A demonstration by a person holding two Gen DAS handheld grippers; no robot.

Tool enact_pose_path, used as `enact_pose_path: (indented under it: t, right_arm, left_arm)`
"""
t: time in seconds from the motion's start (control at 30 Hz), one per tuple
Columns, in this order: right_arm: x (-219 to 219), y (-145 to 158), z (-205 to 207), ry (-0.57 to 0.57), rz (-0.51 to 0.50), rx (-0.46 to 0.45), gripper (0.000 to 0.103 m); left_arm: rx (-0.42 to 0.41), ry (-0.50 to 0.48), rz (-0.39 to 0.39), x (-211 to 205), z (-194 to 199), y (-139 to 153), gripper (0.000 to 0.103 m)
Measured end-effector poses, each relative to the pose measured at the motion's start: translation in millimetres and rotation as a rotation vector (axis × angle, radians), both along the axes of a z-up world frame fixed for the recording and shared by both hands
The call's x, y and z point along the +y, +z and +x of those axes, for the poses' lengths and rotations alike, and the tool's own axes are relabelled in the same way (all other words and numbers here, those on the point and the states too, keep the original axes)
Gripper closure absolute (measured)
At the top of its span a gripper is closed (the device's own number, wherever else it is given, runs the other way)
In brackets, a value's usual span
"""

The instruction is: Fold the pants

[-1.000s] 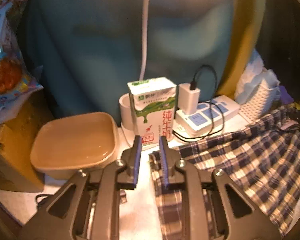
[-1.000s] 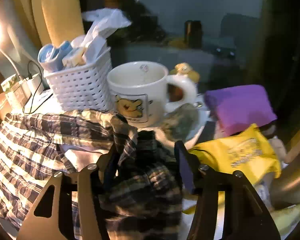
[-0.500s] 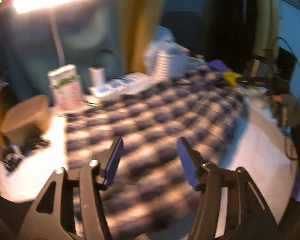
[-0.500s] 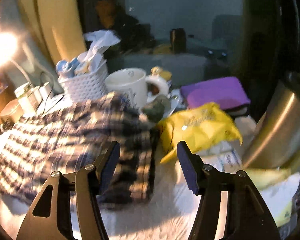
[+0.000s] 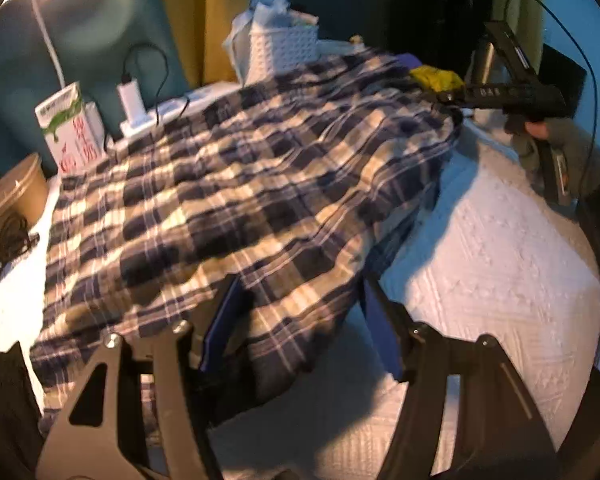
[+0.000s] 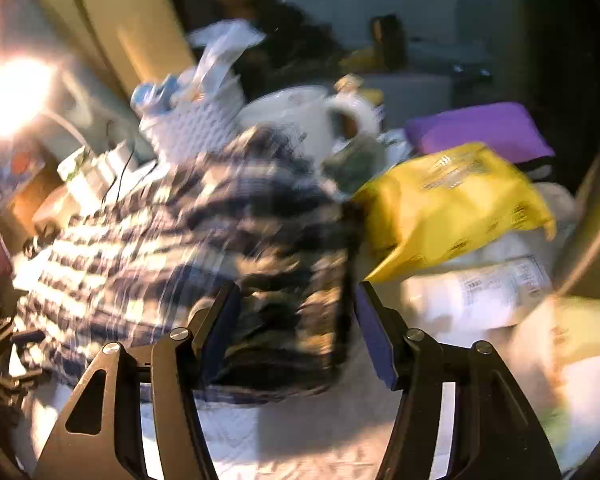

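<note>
My left gripper [image 5: 296, 328] stands open, its jaws having just spread apart, and the near hem of the plaid pants [image 5: 236, 184] droops between them; the cloth lies over my left blue pad, but the right pad stands clear of it, so nothing is pinched. My right gripper [image 6: 296, 320] is also wide, jaws easing a little inward, with a bunched dark fold of the same pants [image 6: 188, 236] sitting between the fingers; that view is smeared, so I cannot be sure whether either pad brushes the fabric, though no squeeze shows. From the left view the pants lie spread across the white quilted cover [image 5: 496, 248], reaching back toward the milk carton [image 5: 70, 128] and the white charger on its power strip [image 5: 134, 106]. A tan bowl [image 5: 14, 196] sits at the left edge, and a white lattice basket [image 5: 282, 50] stands behind the cloth. From the right view a white mug [image 6: 300, 116] rises just past the pants, with a yellow packet [image 6: 452, 200] beside them and a purple pad [image 6: 480, 128] behind that. A lamp [image 6: 8, 96] glares at far left.
</note>
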State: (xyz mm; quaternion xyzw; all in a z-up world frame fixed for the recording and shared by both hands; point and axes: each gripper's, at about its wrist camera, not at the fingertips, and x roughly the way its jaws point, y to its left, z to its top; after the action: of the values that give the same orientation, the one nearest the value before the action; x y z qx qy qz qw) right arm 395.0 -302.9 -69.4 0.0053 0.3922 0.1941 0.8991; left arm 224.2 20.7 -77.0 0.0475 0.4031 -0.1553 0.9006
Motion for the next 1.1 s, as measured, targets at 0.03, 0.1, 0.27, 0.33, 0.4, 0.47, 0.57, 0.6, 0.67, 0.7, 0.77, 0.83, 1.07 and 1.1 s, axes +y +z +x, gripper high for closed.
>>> enact_pose_path:
  t: [0.03, 0.1, 0.27, 0.33, 0.4, 0.47, 0.57, 0.6, 0.67, 0.7, 0.77, 0.83, 1.07, 1.1]
  right_arm:
    - [3.9, -2.7, -2.0, 0.01, -0.006, -0.004, 0.066]
    - [11.0, -3.9, -8.3, 0.03, -0.037, -0.018, 0.088]
    - [23.0, 9.0, -39.3, 0.066, -0.192, -0.122, 0.092]
    - [22.2, 6.1, -52.5, 0.071, -0.251, -0.131, 0.092]
    - [20.4, 0.4, -63.6, 0.065, -0.284, -0.125, 0.092]
    - [14.4, -4.7, -73.7, 0.055, -0.285, -0.111, 0.092]
    - [7.9, -4.1, -86.9, 0.044, -0.285, -0.108, 0.092]
    - [7.7, -4.3, -91.2, 0.046, -0.293, -0.107, 0.092]
    - [6.7, -5.1, -95.4, 0.041, -0.298, -0.104, 0.092]
    - [5.0, -5.1, -96.0, 0.038, -0.291, -0.096, 0.092]
    - [2.1, -3.5, -96.5, 0.03, -0.283, -0.087, 0.092]
    - [-0.1, -1.6, -99.1, 0.021, -0.281, -0.079, 0.092]
    - [-4.3, 28.5, -118.7, -0.159, -0.261, -0.192, 0.066]
    - [0.1, 33.9, -123.0, -0.166, -0.253, -0.22, 0.058]
  left_arm:
    - [0.006, 0.001, 0.0, 0.1, 1.5, -1.2, 0.041]
    - [0.018, 0.001, 0.007, -0.8, 2.6, -3.6, 0.041]
    - [0.055, -0.008, 0.011, -3.4, 3.9, -9.1, 0.041]
    - [0.059, -0.017, 0.021, -5.1, 0.9, -10.1, 0.041]
    - [0.063, -0.022, 0.012, -3.7, -4.0, -10.3, 0.041]
    - [0.066, -0.025, -0.006, -0.7, -11.1, -9.9, 0.041]
    - [0.072, -0.035, -0.024, 0.9, -22.0, -9.0, 0.041]
    - [0.07, -0.039, -0.022, 0.9, -25.0, -8.3, 0.041]
    - [0.073, -0.041, -0.029, 3.6, -30.4, -5.0, 0.041]
    - [0.076, -0.039, -0.041, 4.3, -32.4, -3.4, 0.041]
    - [0.084, -0.036, -0.083, 10.2, -35.9, 2.5, 0.041]
    - [0.07, -0.04, -0.115, 14.4, -40.2, 10.8, 0.041]
    - [-0.018, 0.068, -0.13, 29.8, -20.4, 21.6, 0.041]
    - [-0.026, 0.094, -0.115, 30.8, -15.8, 19.8, 0.041]
